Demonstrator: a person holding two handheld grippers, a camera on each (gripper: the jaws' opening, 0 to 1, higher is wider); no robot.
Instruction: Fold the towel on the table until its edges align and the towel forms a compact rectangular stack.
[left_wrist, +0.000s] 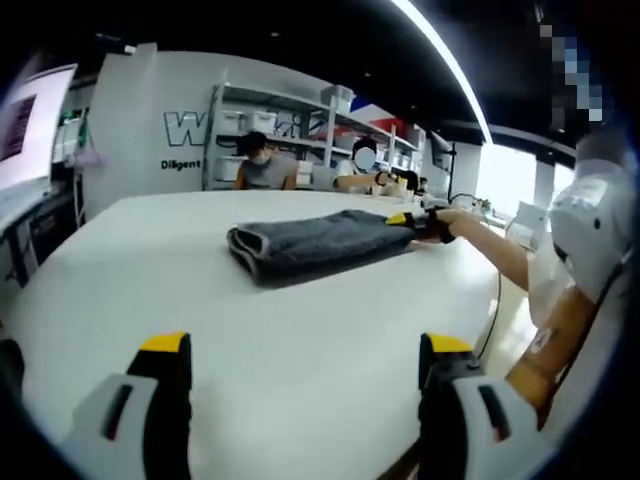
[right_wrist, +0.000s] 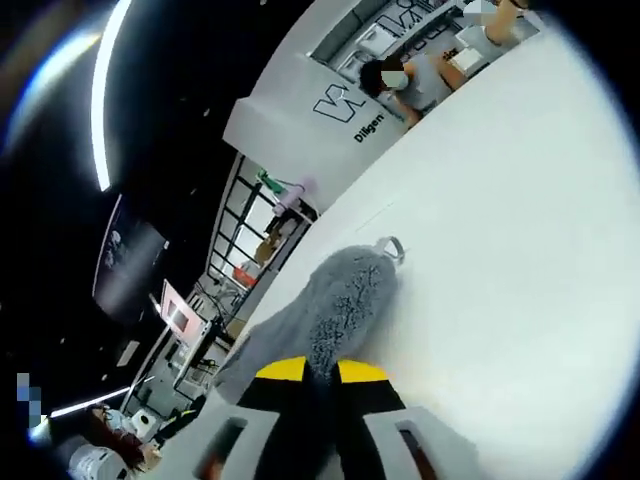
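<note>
towel (left_wrist: 320, 245) dark grey, fuzzy mottled grey up close, small pale grey hang loop (right_wrist: 392, 246). table (left_wrist: 250, 350) plain white. left gripper (left_wrist: 305, 350) yellow tips on black jaws, grey bodies with dark slots. right gripper (right_wrist: 320, 372) same yellow tips, black jaws, grey bodies. back wall (left_wrist: 150, 130) white with dark lettering. shelving (left_wrist: 330, 125) pale grey, white boxes. seated person (left_wrist: 263, 165) in grey top, black cap. ceiling black, white light strip (left_wrist: 440, 60).

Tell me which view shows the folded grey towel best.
The left gripper view: the folded grey terry towel lies whole on the white table, its layered edge visible, with the right gripper at its far end. The right gripper view shows just a close, fluffy end of it running between that gripper's fingers.
</note>
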